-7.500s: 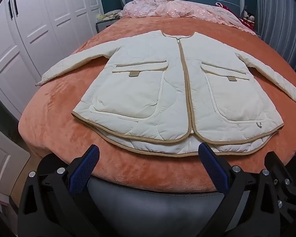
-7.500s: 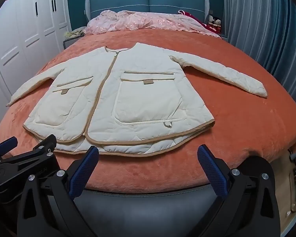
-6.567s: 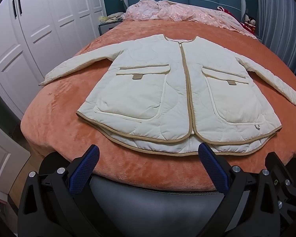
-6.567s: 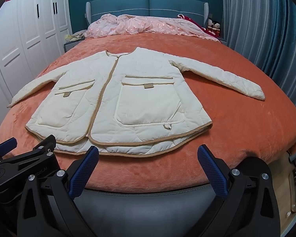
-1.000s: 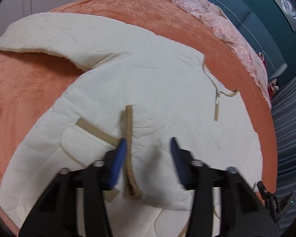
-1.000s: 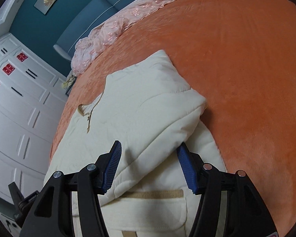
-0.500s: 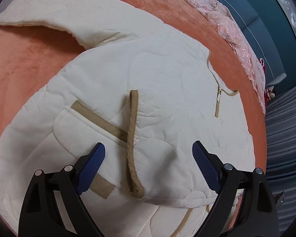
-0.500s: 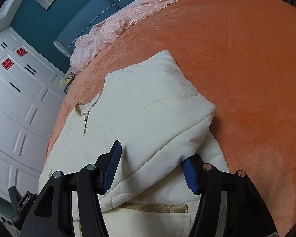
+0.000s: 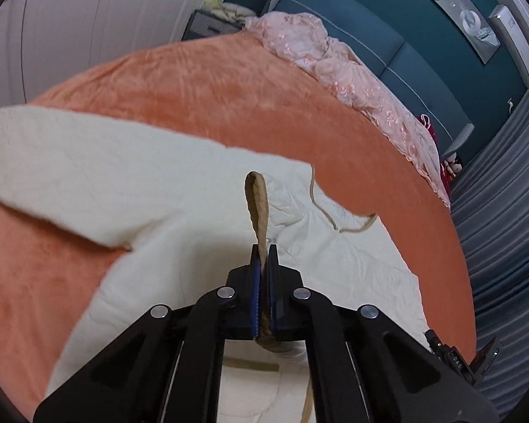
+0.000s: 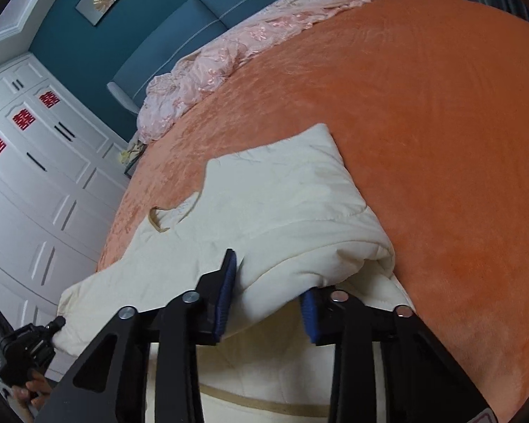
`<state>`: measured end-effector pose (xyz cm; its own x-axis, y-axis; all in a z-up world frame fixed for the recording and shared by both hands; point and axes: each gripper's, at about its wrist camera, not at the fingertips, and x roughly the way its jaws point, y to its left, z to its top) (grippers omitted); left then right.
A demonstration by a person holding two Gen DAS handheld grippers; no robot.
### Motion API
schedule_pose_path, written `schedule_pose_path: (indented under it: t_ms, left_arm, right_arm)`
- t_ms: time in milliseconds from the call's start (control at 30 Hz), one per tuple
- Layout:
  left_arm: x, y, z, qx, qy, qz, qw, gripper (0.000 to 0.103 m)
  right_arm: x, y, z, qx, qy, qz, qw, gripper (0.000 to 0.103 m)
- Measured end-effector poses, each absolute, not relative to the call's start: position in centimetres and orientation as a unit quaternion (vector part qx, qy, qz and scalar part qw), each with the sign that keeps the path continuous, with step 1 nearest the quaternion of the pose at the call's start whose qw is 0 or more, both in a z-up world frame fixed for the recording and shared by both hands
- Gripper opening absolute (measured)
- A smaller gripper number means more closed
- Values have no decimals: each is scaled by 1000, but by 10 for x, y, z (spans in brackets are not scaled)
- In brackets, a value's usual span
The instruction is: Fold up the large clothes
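Note:
A cream quilted jacket with tan trim lies on the orange bedspread, its left sleeve stretched out to the side. My left gripper is shut on the tan hem trim, which stands up in a loop above the pads and lifts that flap. In the right wrist view the jacket has its right side folded inward. My right gripper is closing on that thick folded bundle, and the fabric bulges between the blue pads. The left gripper shows at the lower left there.
Pink lace bedding is heaped at the head of the bed against a blue headboard. White wardrobe doors stand along the left side, grey curtains along the right. Bare orange bedspread lies right of the jacket.
My left gripper went from wide open over the hem to shut on the tan trim and rose with it. The right jaws narrowed onto the folded bundle.

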<state>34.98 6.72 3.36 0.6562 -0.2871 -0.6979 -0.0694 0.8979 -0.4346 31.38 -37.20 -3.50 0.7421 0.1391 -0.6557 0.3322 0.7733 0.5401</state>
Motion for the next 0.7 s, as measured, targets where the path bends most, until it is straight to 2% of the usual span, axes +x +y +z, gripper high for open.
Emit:
schedule_pose_path:
  t_ms: [33,133,233,333,433,533,700]
  left_arm:
    - [353,67,33,-200,409,-52,889,3]
    - [364,65,4,-154,432,-16,888,3]
    - [367,61,-49,-133,482,3,866,3]
    - [357,56,-80,-116,483,8,868,3]
    - [349,45,-86,-77,455,18,887,4]
    - [344,42,-89,-62,438,22,896,6]
    - [340,41,-89,-61,422,21,904,6]
  right_arm:
    - [318,-366,-31,317,353,-50,879,16]
    - [325,-353,-35,289,363,-52,884,15]
    - [329,-350,-67,269,409,-74,869,9]
    - [326,-351,-89,264,428,-73,862,8]
    - [324,-351,-86,260,431,-75,861,9]
    - [307,-344,-70,252,426,-84,865,19]
    - [272,-316,-23,157,376,-131,904,21]
